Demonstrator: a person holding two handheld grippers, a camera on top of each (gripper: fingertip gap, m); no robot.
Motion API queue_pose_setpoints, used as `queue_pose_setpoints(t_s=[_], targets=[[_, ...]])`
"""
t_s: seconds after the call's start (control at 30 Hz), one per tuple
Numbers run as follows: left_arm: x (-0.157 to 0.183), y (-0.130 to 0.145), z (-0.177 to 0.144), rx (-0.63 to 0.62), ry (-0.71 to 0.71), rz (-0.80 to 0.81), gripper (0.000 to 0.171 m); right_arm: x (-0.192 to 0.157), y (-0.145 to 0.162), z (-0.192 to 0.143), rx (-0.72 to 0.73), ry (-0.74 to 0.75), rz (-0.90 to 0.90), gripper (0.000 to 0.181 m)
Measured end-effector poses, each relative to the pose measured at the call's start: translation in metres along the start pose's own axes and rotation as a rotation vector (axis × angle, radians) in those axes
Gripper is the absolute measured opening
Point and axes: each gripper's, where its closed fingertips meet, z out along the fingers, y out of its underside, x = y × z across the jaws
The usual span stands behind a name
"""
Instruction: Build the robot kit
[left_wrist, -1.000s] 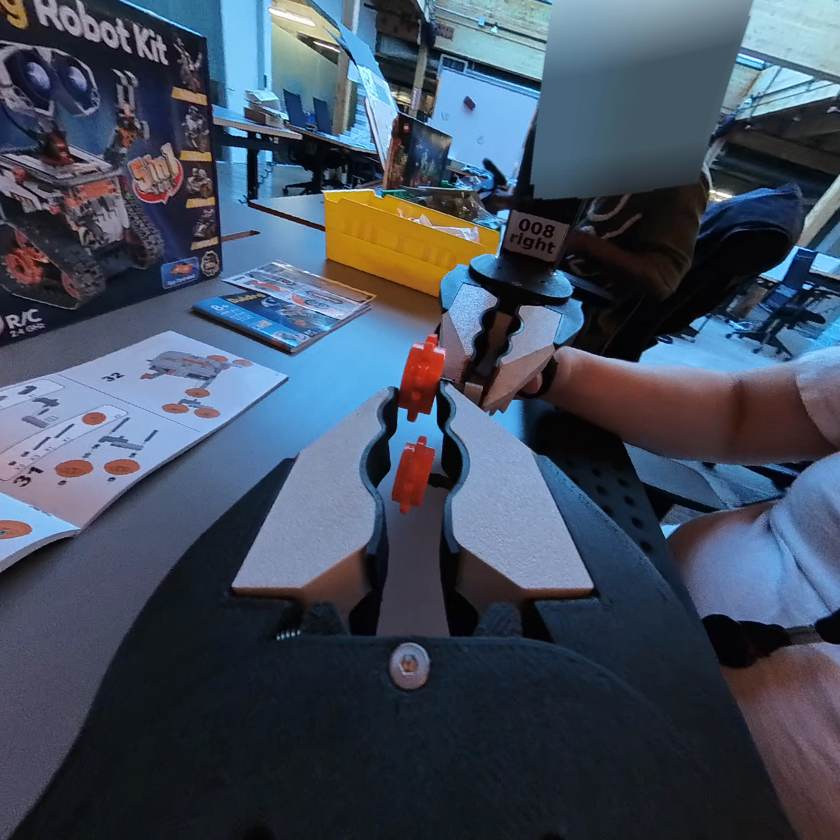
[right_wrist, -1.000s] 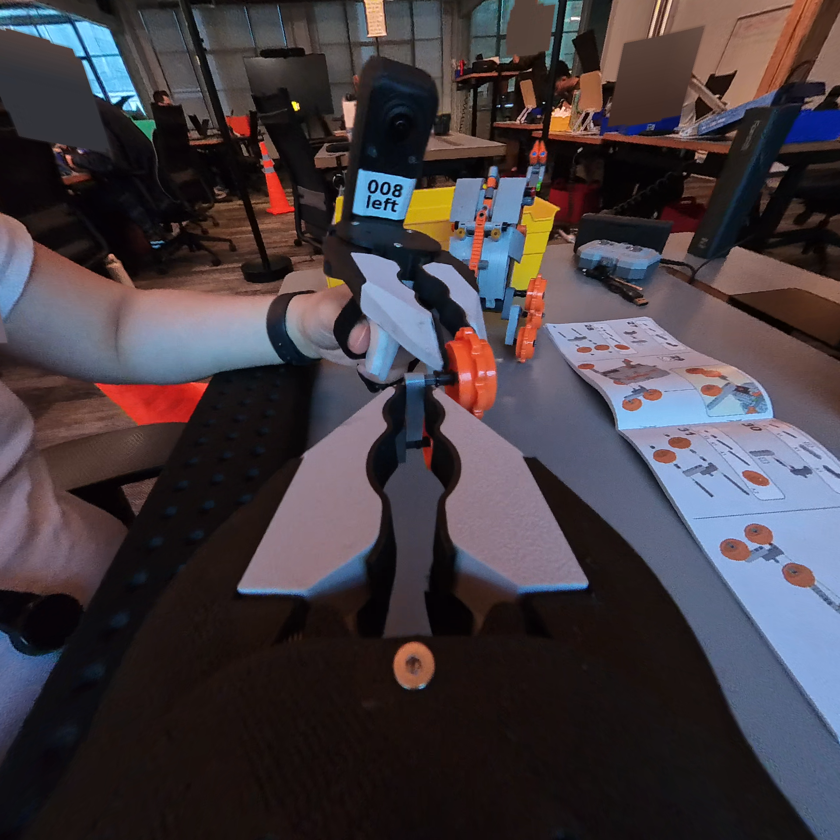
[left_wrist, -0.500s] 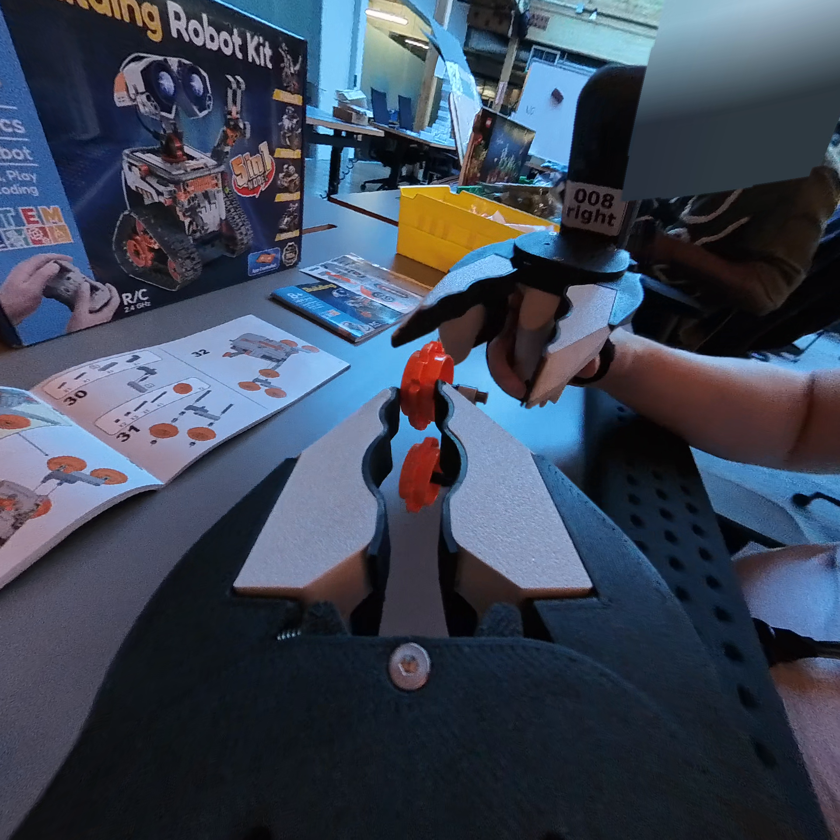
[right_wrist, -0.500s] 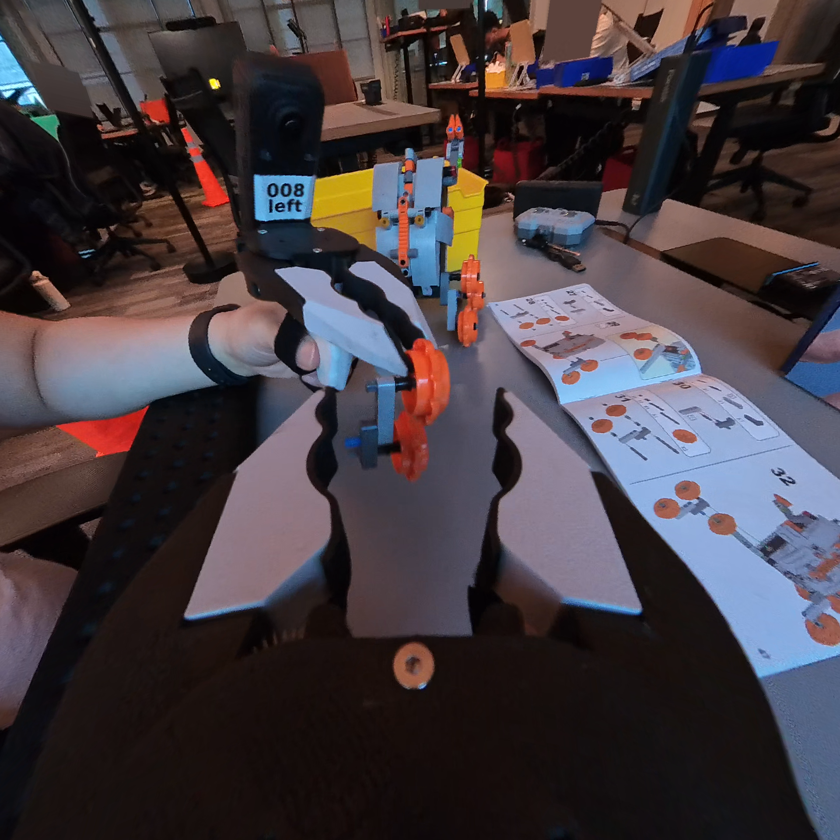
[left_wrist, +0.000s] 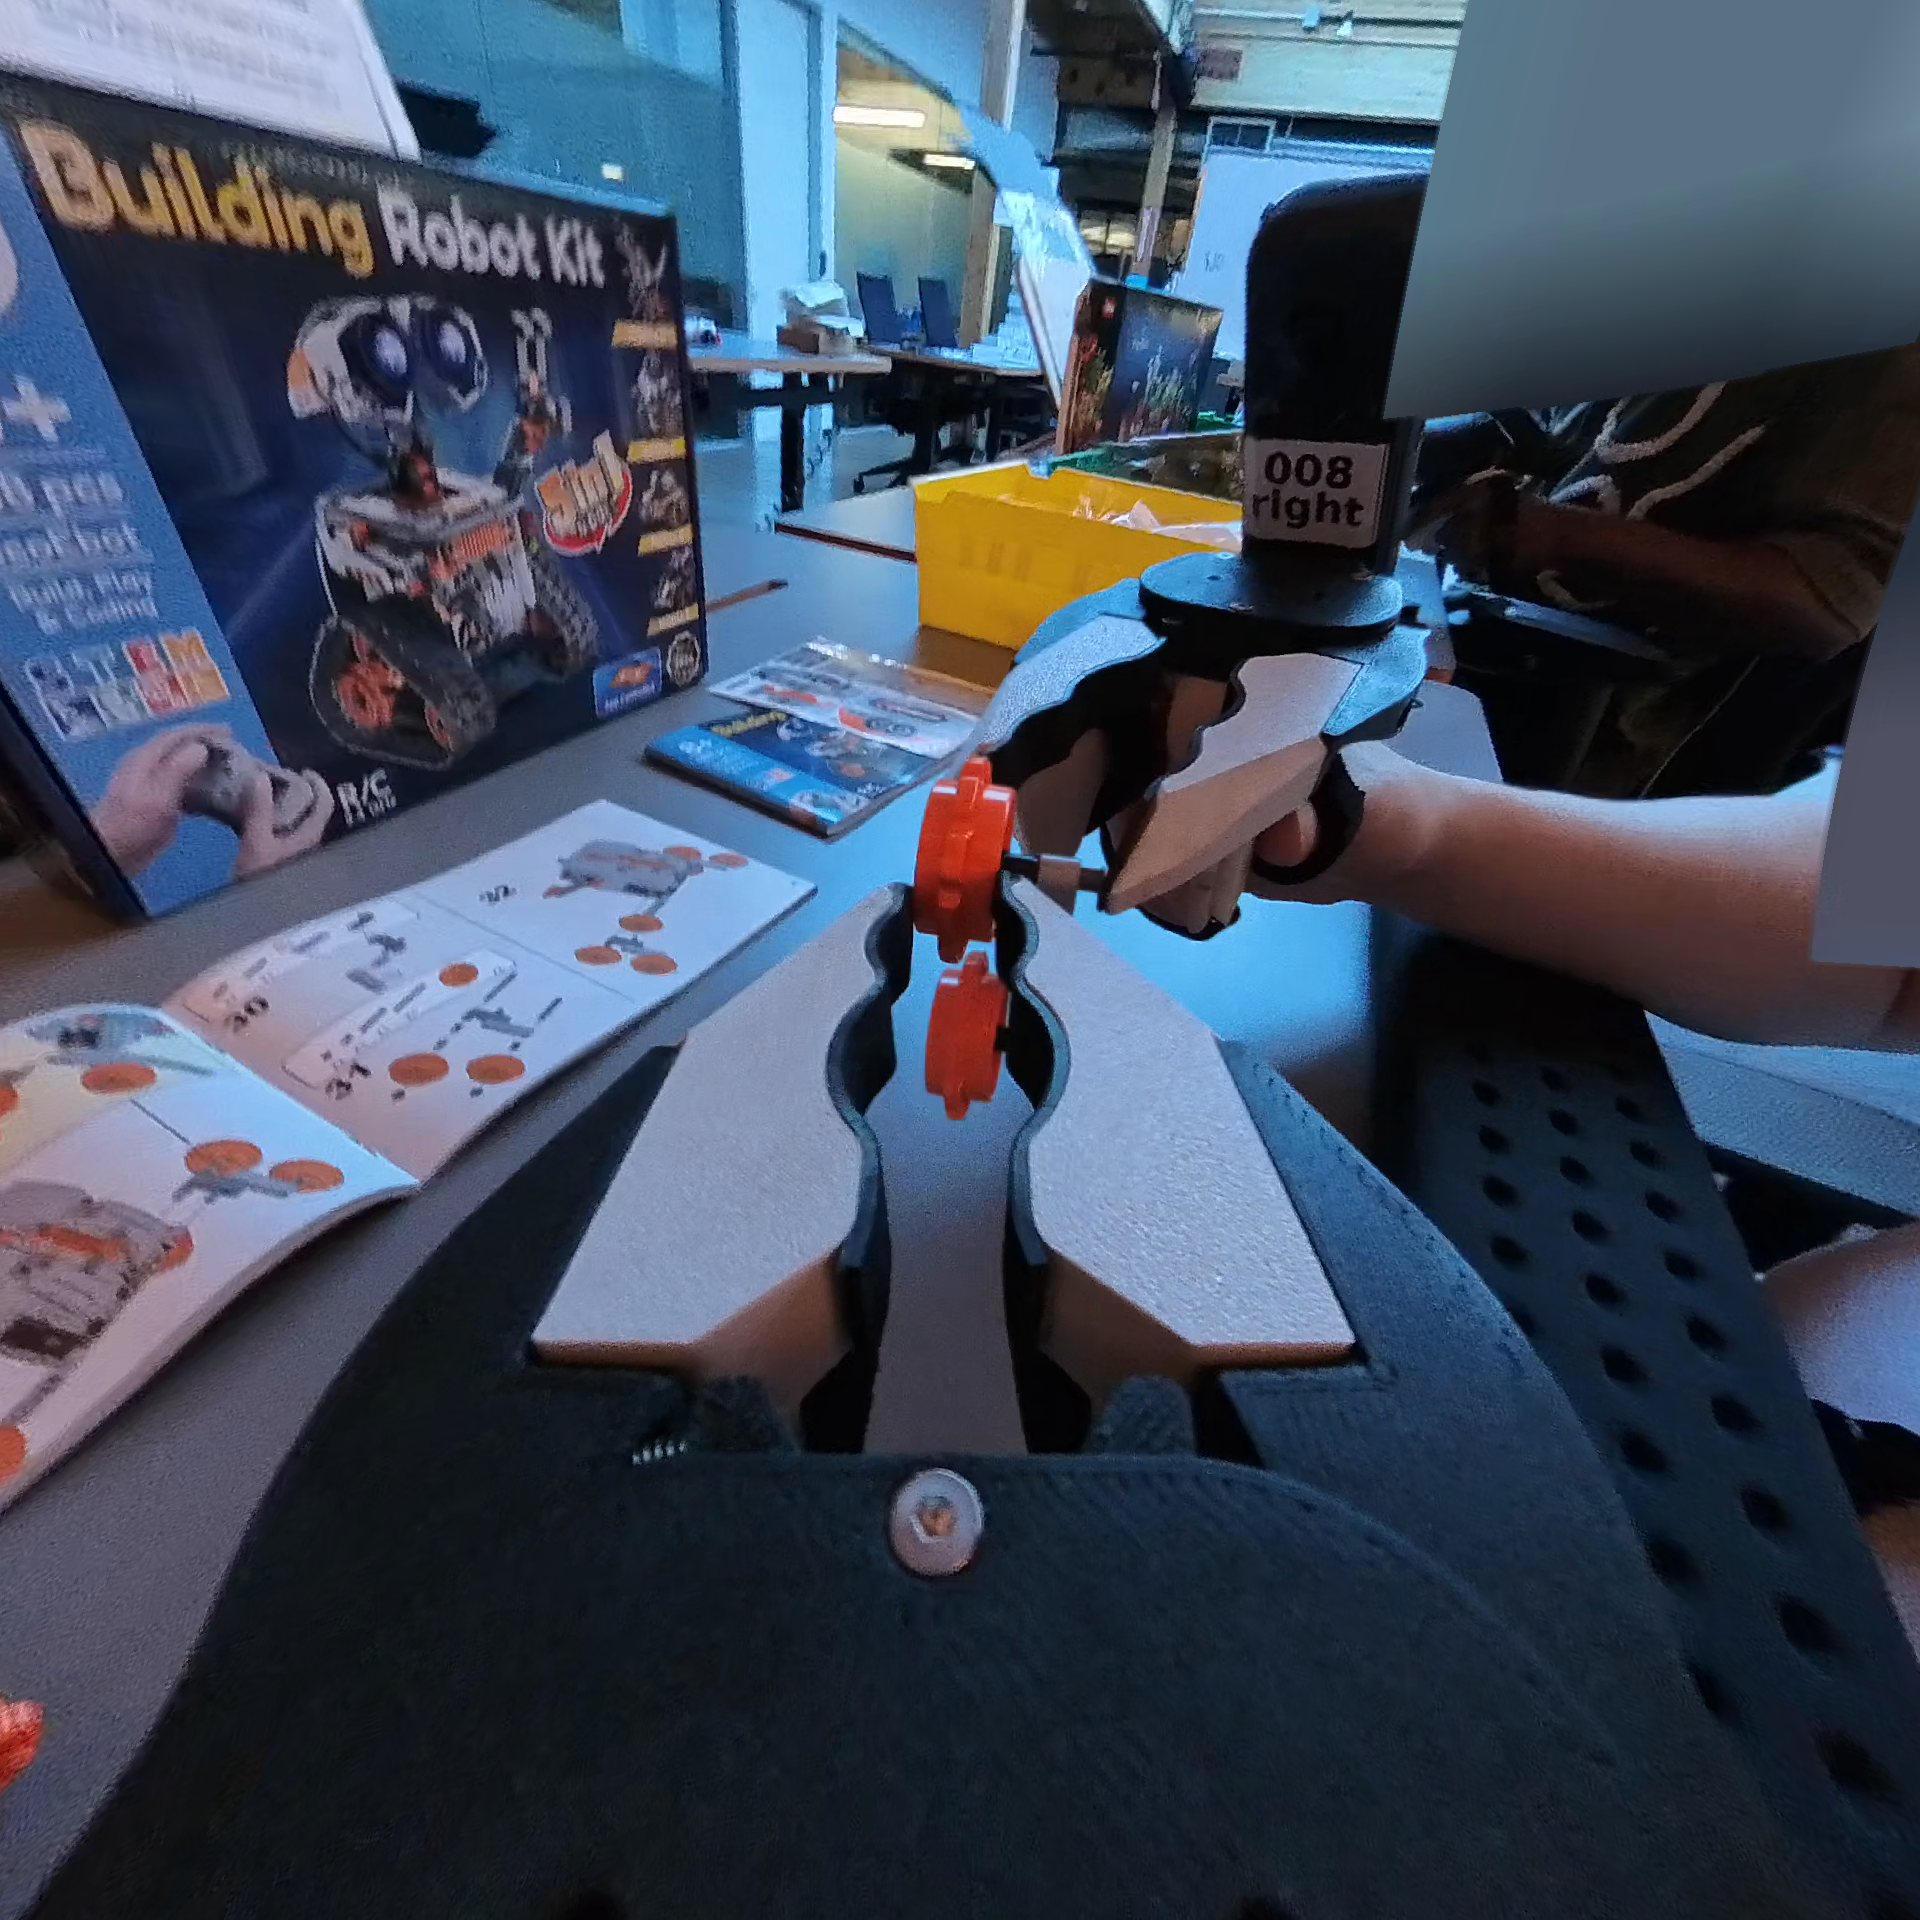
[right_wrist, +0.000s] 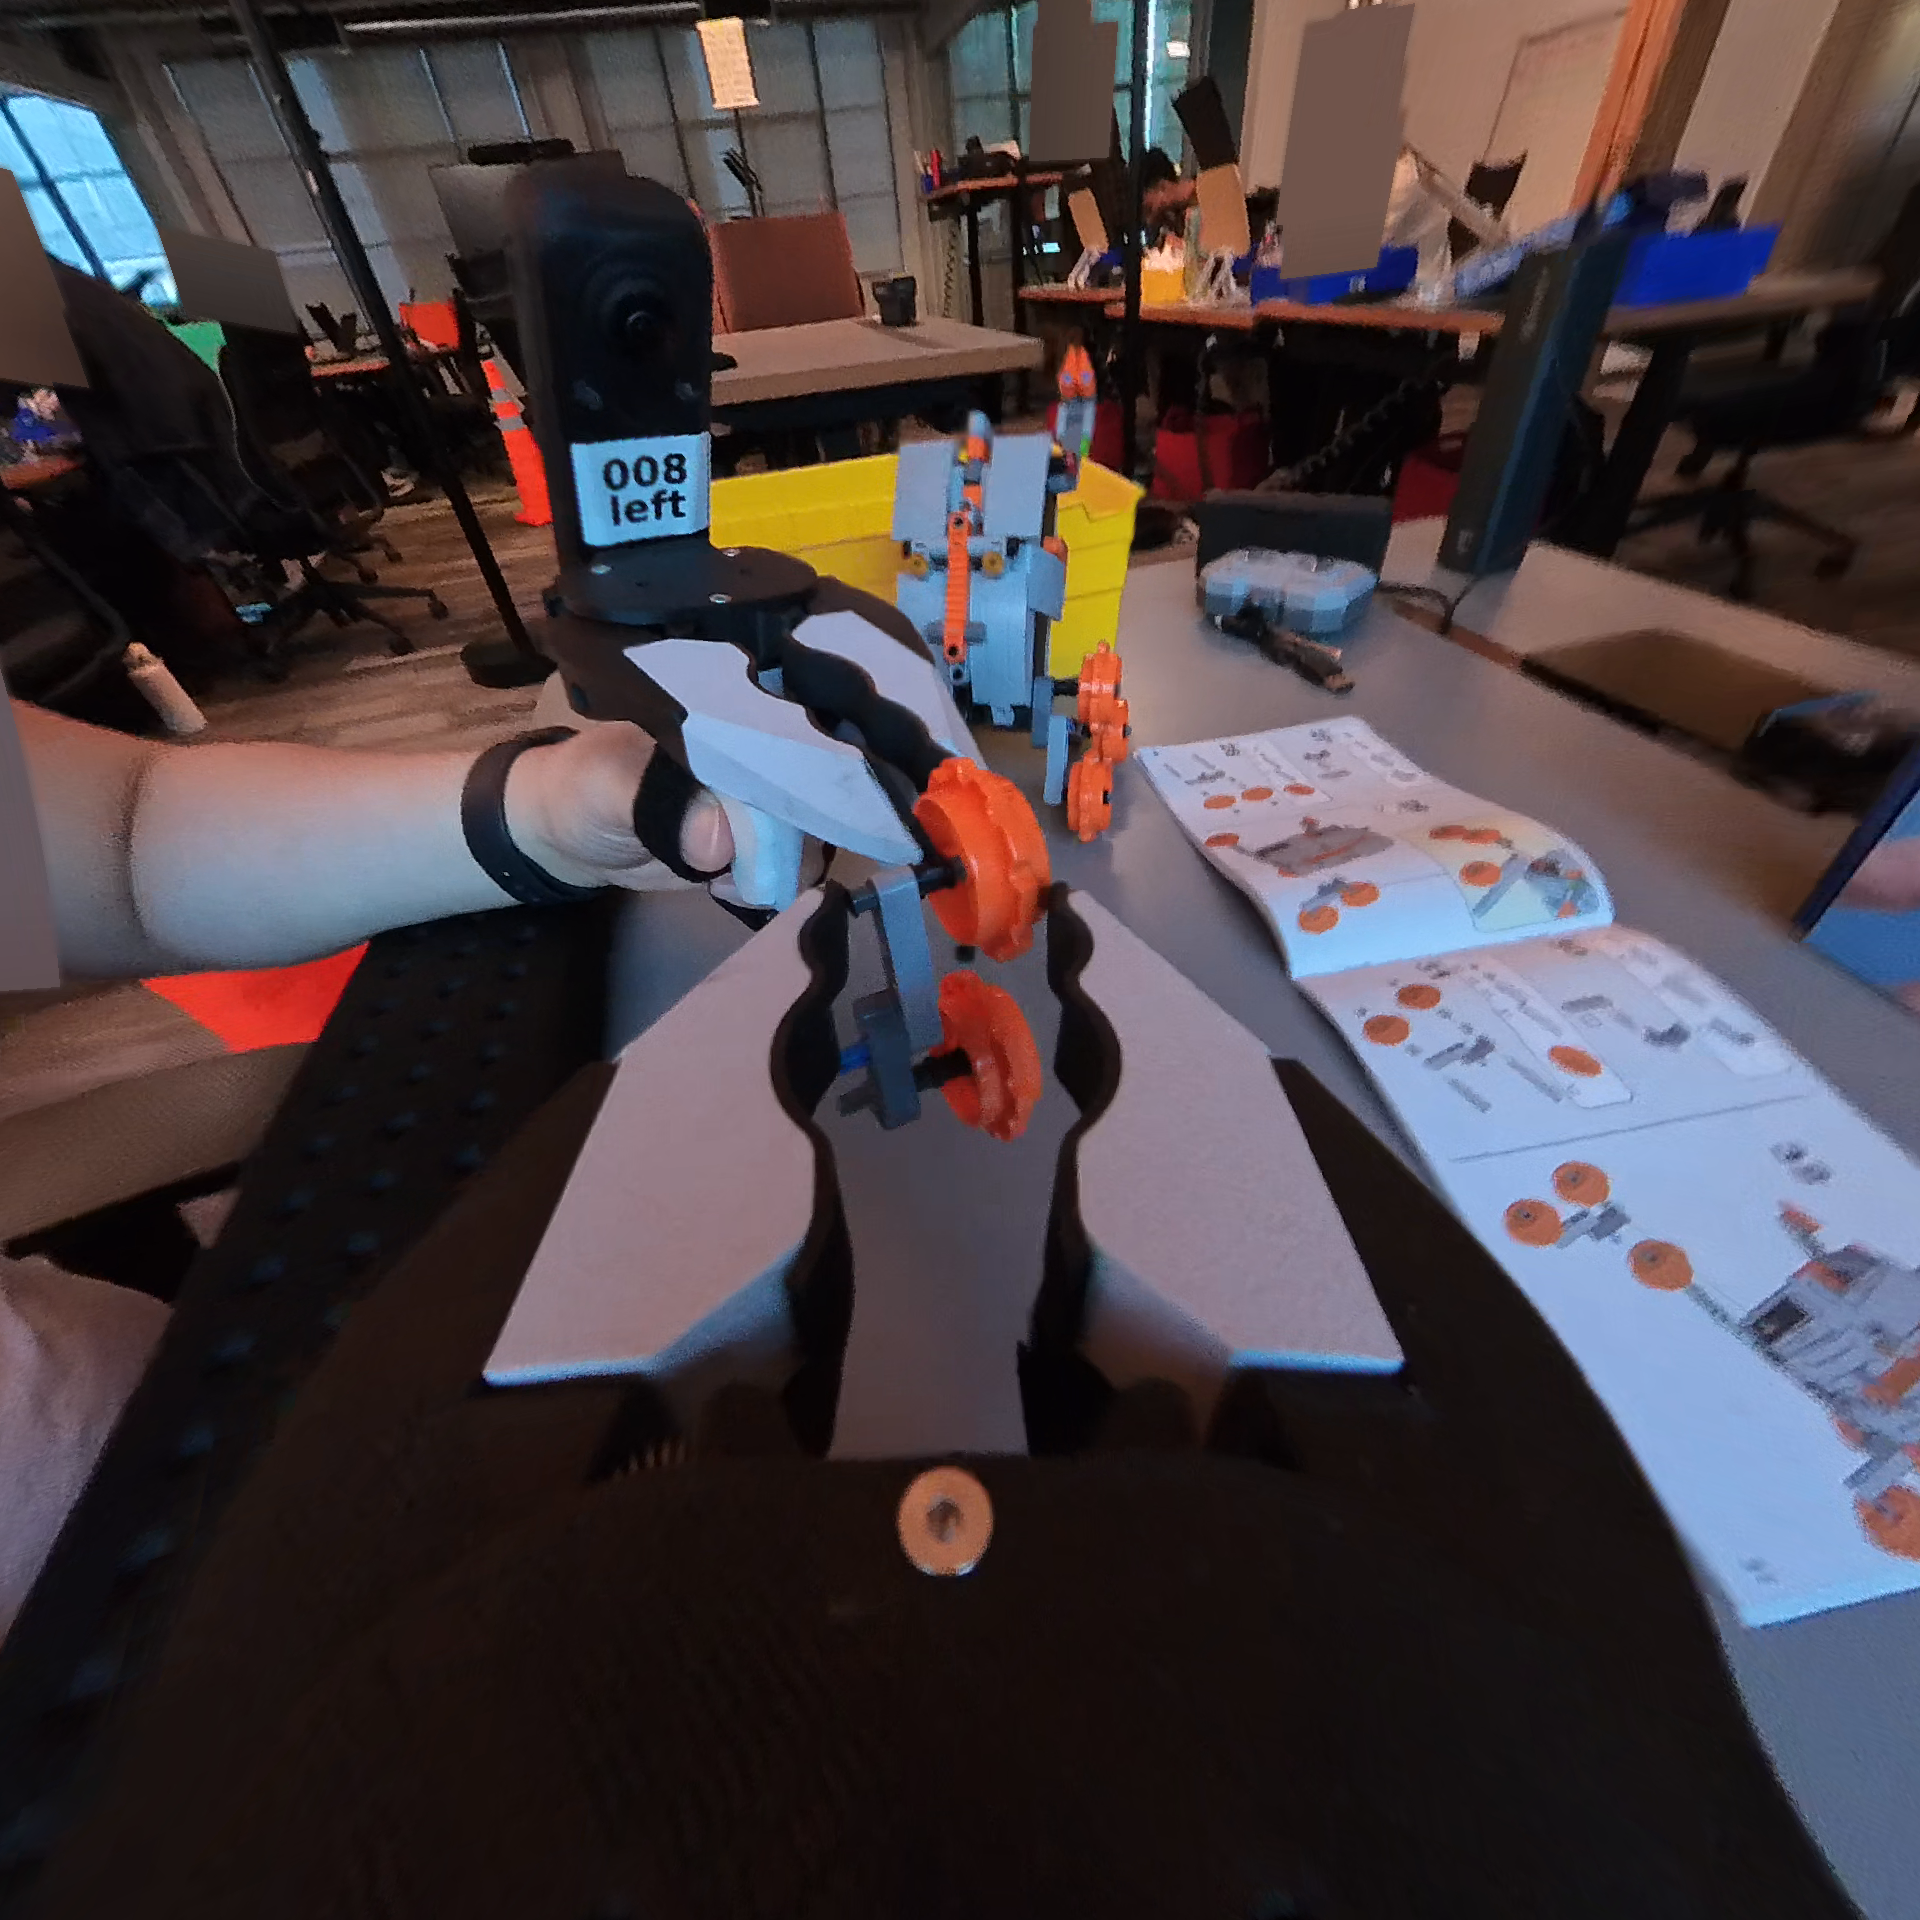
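My left gripper (left_wrist: 956, 904) is shut on the upper orange wheel (left_wrist: 961, 857) of a small assembly held above the grey table (left_wrist: 1278, 987). The assembly has two orange wheels on axles through a grey beam (right_wrist: 899, 997). The lower wheel (right_wrist: 987, 1055) hangs below. My right gripper (right_wrist: 935, 904) is open, its fingers on either side of the beam and wheels. Its right finger is close to the upper wheel (right_wrist: 982, 857). The left gripper (right_wrist: 914, 821) comes in from the left in the right wrist view. The right gripper (left_wrist: 1049, 821) shows open in the left wrist view.
An open instruction booklet (right_wrist: 1507, 1018) lies on the table. A part-built grey and orange robot model (right_wrist: 987, 592) stands before a yellow bin (right_wrist: 810, 520). A kit box (left_wrist: 343, 499), small leaflets (left_wrist: 831, 727), a grey control unit (right_wrist: 1288, 592) and a black perforated mat (left_wrist: 1558, 1195) are nearby.
The right gripper let go of the grey beam, opened wide and drew back. It has now come forward again and narrowed around the assembly. The left gripper kept hold of the wheel.
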Motion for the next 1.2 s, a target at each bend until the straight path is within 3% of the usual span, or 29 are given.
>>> queue_pose_setpoints(t_s=[0.2, 0.57, 0.73, 0.93, 1.2], targets=[[0.015, -0.013, -0.004, 0.049, 0.027, 0.122, 0.013, -0.013, -0.016, -0.007, 0.053, 0.025, -0.275, 0.042], [0.030, -0.018, -0.006, 0.073, 0.048, 0.282, 0.013, -0.027, -0.020, -0.013, 0.067, -0.007, -0.403, 0.041], [0.041, -0.029, -0.013, 0.124, 0.031, 0.435, 0.013, -0.040, -0.030, -0.014, 0.104, -0.011, -0.568, 0.038], [0.074, -0.074, -0.027, 0.228, -0.035, 0.797, 0.013, -0.071, -0.071, -0.027, 0.205, 0.098, -0.967, 0.037], [0.116, -0.162, -0.040, 0.250, -0.087, 1.194, 0.013, -0.104, -0.157, -0.051, 0.327, 0.112, -1.185, 0.038]])
